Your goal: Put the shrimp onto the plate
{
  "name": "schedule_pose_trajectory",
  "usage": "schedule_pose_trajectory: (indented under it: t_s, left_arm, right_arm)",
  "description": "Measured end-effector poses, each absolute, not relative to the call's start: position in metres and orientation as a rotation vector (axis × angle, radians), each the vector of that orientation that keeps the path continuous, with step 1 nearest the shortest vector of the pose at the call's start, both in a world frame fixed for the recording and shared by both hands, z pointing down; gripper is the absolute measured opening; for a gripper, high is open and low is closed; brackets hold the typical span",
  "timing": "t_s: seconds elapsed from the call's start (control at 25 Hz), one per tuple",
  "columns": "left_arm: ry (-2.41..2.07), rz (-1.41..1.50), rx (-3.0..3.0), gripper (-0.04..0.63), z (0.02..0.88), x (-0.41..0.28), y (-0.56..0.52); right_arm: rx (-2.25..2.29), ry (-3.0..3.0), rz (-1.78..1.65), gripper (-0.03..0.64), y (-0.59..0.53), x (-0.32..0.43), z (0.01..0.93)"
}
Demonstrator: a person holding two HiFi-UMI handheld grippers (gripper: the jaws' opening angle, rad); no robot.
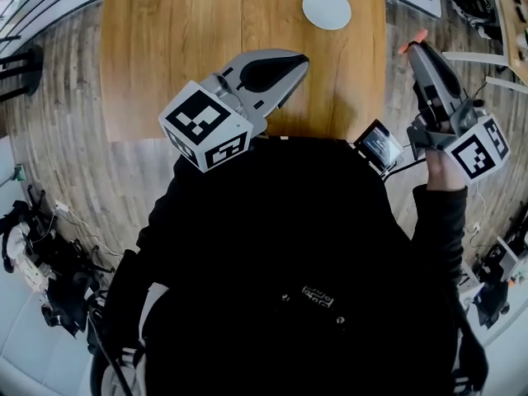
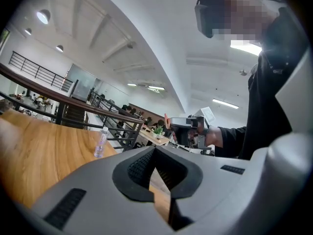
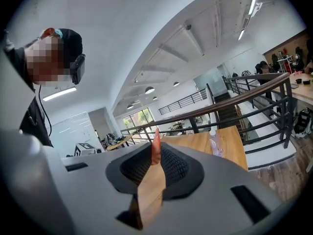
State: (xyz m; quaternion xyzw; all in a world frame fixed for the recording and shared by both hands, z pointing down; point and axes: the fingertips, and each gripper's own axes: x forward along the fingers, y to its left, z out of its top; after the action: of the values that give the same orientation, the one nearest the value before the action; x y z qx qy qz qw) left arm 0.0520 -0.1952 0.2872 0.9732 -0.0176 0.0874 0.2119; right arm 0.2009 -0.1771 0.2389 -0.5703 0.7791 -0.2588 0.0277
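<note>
Orange shrimp [image 3: 156,143] clamped in my right gripper [image 3: 157,151], its tip poking up past the black pads [image 3: 174,168]. That's a firm pinch, jaws closed on it. In the head view the catch sits out at two o'clock, off the right edge of the wooden table [image 1: 181,40] and over the plank floor [image 1: 58,81].

White plate [image 1: 326,8] is up at twelve o'clock on the far part of the tabletop, bare. It's well apart from the shrimp, which lies toward its four o'clock.

My left gripper [image 2: 155,150] is clenched on nothing. Its tips meet, and only a sliver of wood shows between the pads lower down. It hangs over the near edge of the table, nose aimed at one o'clock, roughly seven o'clock from the plate.

In the left gripper view, a clear plastic bottle [image 2: 100,142] stands on the table at nine o'clock, with a dark railing [image 2: 58,102] behind it. My right hand [image 2: 212,136] is just past three o'clock, gripping its tool.
</note>
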Motion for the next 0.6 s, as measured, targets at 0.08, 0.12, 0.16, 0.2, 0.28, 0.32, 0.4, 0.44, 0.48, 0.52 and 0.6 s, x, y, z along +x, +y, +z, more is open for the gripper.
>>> schedule_pose_trajectory:
  t_s: [0.08,0.12,0.16,0.2,0.28,0.32,0.4,0.44,0.48,0.52,0.6]
  left_arm:
    - [-0.058,0.242,2.707,0.003,0.284,0.051,-0.195]
    - [-0.065,0.239,2.711,0.003,0.282,0.05,-0.196]
    - [-0.08,0.233,2.713,0.003,0.281,0.048,-0.199]
    - [-0.104,0.228,2.712,0.003,0.28,0.046,-0.202]
    - [-0.155,0.236,2.703,0.003,0.283,0.042,-0.208]
    - [-0.17,0.249,2.701,0.003,0.286,0.042,-0.209]
    - [-0.177,0.275,2.702,0.003,0.289,0.048,-0.21]
    - [-0.178,0.279,2.702,0.003,0.289,0.053,-0.21]
    - [-0.181,0.277,2.7,0.003,0.289,0.057,-0.21]
    - [-0.19,0.275,2.696,0.003,0.289,0.059,-0.211]
    - [-0.227,0.283,2.688,0.003,0.291,0.059,-0.211]
  right_arm:
    - [-1.746,2.418,-0.794,0.067,-0.179,0.201,0.237]
    - [-1.74,2.423,-0.793,0.067,-0.18,0.201,0.238]
    - [-1.738,2.429,-0.792,0.067,-0.181,0.202,0.239]
    - [-1.74,2.434,-0.795,0.067,-0.181,0.204,0.242]
    - [-1.745,2.438,-0.812,0.067,-0.178,0.21,0.251]
    - [-1.748,2.443,-0.819,0.067,-0.178,0.214,0.254]
    - [-1.744,2.461,-0.831,0.067,-0.179,0.223,0.261]
    - [-1.738,2.478,-0.83,0.067,-0.182,0.228,0.263]
    - [-1.728,2.497,-0.828,0.067,-0.184,0.231,0.264]
    - [-1.715,2.511,-0.83,0.067,-0.186,0.233,0.266]
    - [-1.683,2.52,-0.848,0.067,-0.188,0.233,0.271]
